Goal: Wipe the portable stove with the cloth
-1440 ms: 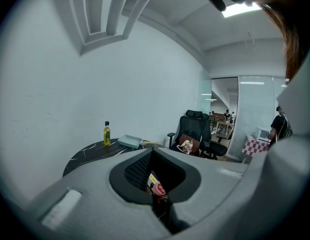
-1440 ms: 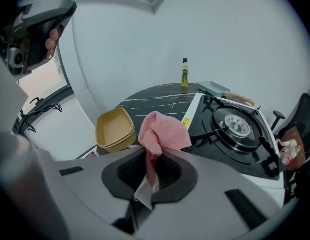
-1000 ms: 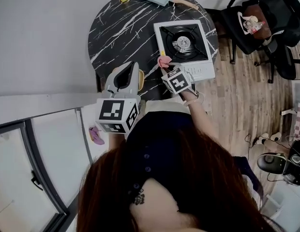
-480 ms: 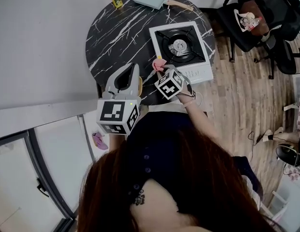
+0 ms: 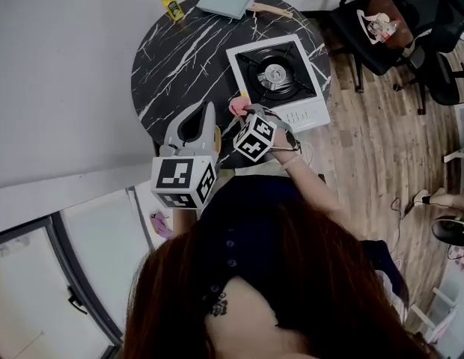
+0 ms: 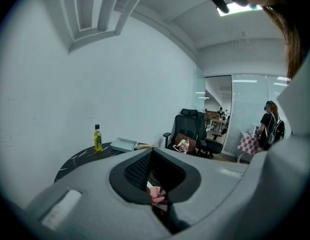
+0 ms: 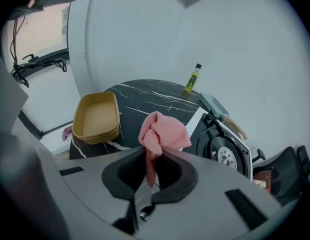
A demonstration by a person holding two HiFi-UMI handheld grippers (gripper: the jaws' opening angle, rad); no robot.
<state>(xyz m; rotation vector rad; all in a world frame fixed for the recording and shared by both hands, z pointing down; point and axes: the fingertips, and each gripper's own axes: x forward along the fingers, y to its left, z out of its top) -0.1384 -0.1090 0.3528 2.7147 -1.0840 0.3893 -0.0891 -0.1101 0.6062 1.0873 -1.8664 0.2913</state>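
seemingly pinched, cloth (image 7: 165,130) stands between jaws of right gripper (image 7: 152,170).

From overhead we look steeply down on the whole counter (image 5: 179,58), our left gripper view gazes level across it from its near edge, our right gripper view sits close over it toward the stove (image 7: 221,149), and all three share the bottle (image 5: 171,4) at its far edge.

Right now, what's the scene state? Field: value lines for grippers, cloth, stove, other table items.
right gripper: shut on pink cloth, beside the stove, contact unclear
left gripper: shut, holding nothing, over the table's near edge
stove: on round table, nothing on burner
also on table: oil bottle, tan tray
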